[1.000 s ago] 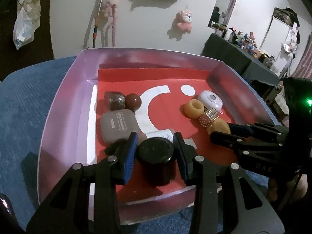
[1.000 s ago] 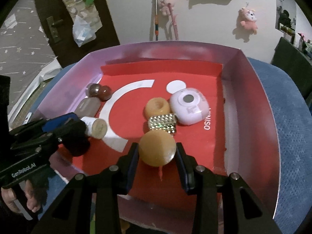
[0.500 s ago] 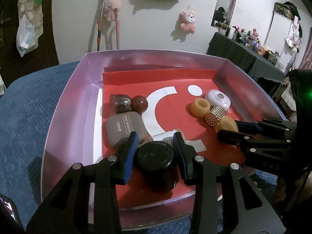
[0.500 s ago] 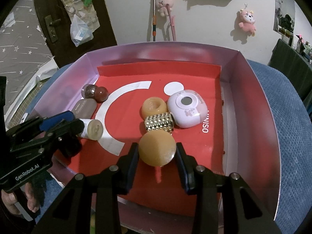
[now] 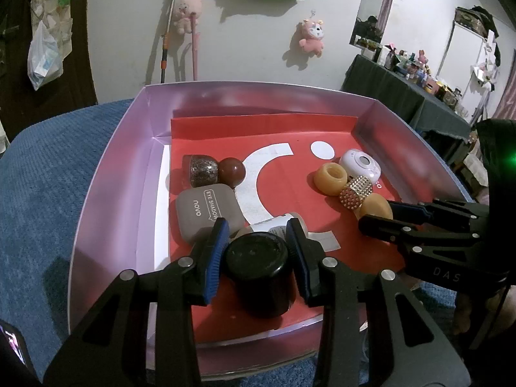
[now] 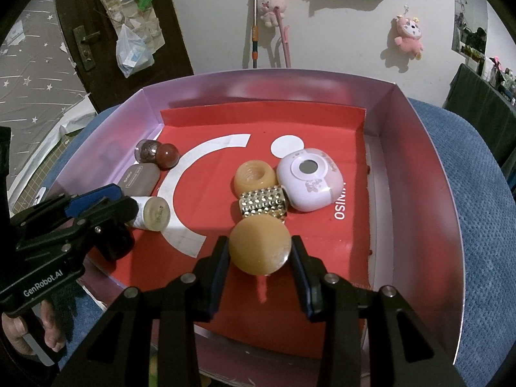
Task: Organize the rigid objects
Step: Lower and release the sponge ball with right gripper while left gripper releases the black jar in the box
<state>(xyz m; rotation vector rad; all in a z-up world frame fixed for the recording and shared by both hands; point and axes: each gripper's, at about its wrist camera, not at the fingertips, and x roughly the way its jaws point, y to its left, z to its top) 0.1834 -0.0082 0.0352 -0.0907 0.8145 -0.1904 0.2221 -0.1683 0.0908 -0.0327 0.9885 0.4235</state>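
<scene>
A pink-walled box (image 5: 116,174) with a red floor holds small cosmetic items. My left gripper (image 5: 256,245) is shut on a black jar (image 5: 258,267) near the box's front edge; it also shows in the right wrist view (image 6: 96,213). My right gripper (image 6: 259,251) is shut on an amber round cap (image 6: 259,245), just in front of a gold studded cylinder (image 6: 262,200). The right gripper shows in the left wrist view (image 5: 380,216), closed on the same cap (image 5: 374,206).
In the box lie a grey eye-shadow case (image 5: 206,213), a glitter cap (image 5: 200,169), a brown ball (image 5: 232,171), a white tube (image 6: 151,214), an amber ring (image 6: 254,177) and a pink-white compact (image 6: 309,182). The box sits on blue fabric (image 5: 42,193).
Both grippers have drawn back a little toward the box's front edge, each still holding its object. The items on the box floor have not moved.
</scene>
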